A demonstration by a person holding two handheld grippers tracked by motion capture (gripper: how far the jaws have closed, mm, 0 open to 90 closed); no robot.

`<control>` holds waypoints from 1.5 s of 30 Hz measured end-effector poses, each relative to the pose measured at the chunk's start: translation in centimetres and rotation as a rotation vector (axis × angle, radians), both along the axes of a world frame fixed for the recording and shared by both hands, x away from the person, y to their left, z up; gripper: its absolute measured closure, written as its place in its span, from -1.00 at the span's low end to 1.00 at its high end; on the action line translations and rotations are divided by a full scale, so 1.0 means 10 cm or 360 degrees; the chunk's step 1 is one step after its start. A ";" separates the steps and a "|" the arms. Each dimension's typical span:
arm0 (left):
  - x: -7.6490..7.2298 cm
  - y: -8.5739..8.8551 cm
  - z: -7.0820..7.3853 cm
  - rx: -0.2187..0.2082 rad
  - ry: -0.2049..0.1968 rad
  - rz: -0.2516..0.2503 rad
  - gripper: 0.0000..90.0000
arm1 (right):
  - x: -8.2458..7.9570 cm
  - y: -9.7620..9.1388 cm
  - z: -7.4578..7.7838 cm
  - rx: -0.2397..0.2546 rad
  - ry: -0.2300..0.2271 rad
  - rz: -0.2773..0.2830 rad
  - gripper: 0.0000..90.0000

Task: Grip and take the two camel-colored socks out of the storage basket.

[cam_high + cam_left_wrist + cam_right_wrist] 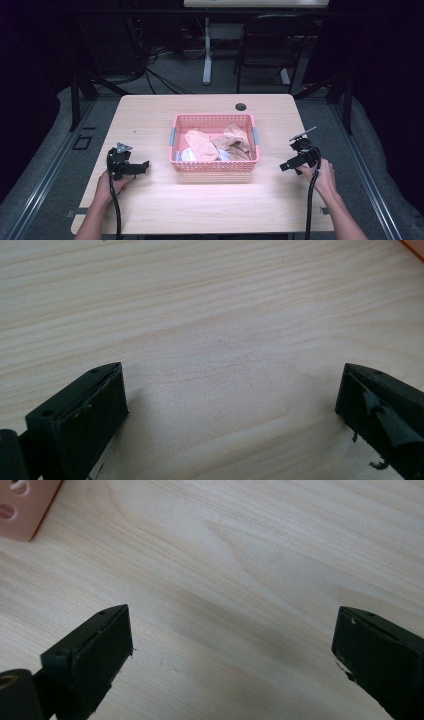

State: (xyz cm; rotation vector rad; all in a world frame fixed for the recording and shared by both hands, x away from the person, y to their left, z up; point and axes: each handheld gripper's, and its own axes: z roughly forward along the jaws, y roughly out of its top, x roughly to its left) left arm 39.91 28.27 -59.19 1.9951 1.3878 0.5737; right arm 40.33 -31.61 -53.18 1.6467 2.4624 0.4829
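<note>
Here's the pale rectangular wooden table (150, 115), with bare grain over most of it, and square in the middle of it sits our landmark, the pink perforated plastic basket (214, 121) with grey handles at its two short sides. Everything is told from that basket. Inside it lies a loose heap of crumpled cloth pieces (220, 145), peach and tan, with a scrap of something white at the near left corner; they're tangled enough that I can't count them.

To the left of the basket, well apart from it, the left gripper (142, 165) rests low over the wood in the person's hand, jaws spread wide with nothing but table between them, which its own view (230, 405) confirms. To the right of the basket, about as far off, the right gripper (285, 166) mirrors it: jaws as wide as they go, empty, and its own view (232, 645) catches a basket corner (22, 510) at the edge.

So both tools are parked, and the work looks to be just at its start. My read: to do this well, bring one gripper up over the basket rim, come down on the topmost fold of the peach cloth, pinch a single layer and lift straight up, so the pile beneath doesn't drag along. The other could steady the basket wall.
</note>
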 end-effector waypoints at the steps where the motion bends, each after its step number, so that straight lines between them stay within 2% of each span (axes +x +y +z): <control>1: 0.00 0.00 0.00 0.0000 0.0000 0.0000 -1.00 | 0.00 -0.01 0.01 -0.0011 0.0017 0.0016 -0.94; 13: 0.00 0.00 0.00 -0.0002 -0.0001 0.0001 -1.00 | -0.02 -0.02 0.05 -0.0026 0.0018 0.0014 -0.94; 17: 0.00 0.00 0.00 -0.0001 -0.0002 0.0000 -1.00 | -0.02 0.02 0.11 -0.0030 0.0015 0.0047 -0.96; 19: 0.00 0.00 0.00 -0.0002 -0.0002 0.0000 -1.00 | -0.02 0.06 0.15 -0.0060 0.0008 0.0080 -0.98; 22: 0.00 0.00 0.00 -0.0002 -0.0001 0.0000 -1.00 | -0.03 0.09 0.17 -0.0054 -0.0001 0.0085 -1.00; 29: 0.00 0.00 0.00 0.0000 0.0001 -0.0004 -1.00 | -0.04 0.12 0.38 0.0008 -0.0021 0.0100 -1.00; 34: 0.00 0.00 0.00 0.0000 0.0001 -0.0003 -1.00 | -0.02 0.17 0.44 -0.0010 -0.0025 0.0123 -1.00; 37: 0.00 0.00 0.00 0.0001 0.0001 -0.0004 -1.00 | 0.01 0.23 0.48 -0.0007 -0.0003 0.0158 -1.00; 43: -0.01 -0.01 0.00 0.0001 0.0005 -0.0001 -1.00 | 0.05 0.41 0.67 0.0019 -0.0053 0.0199 -1.00; 45: -0.01 -0.01 0.00 0.0000 0.0005 0.0000 -1.00 | 0.07 0.46 0.71 -0.0001 -0.0057 0.0224 -1.00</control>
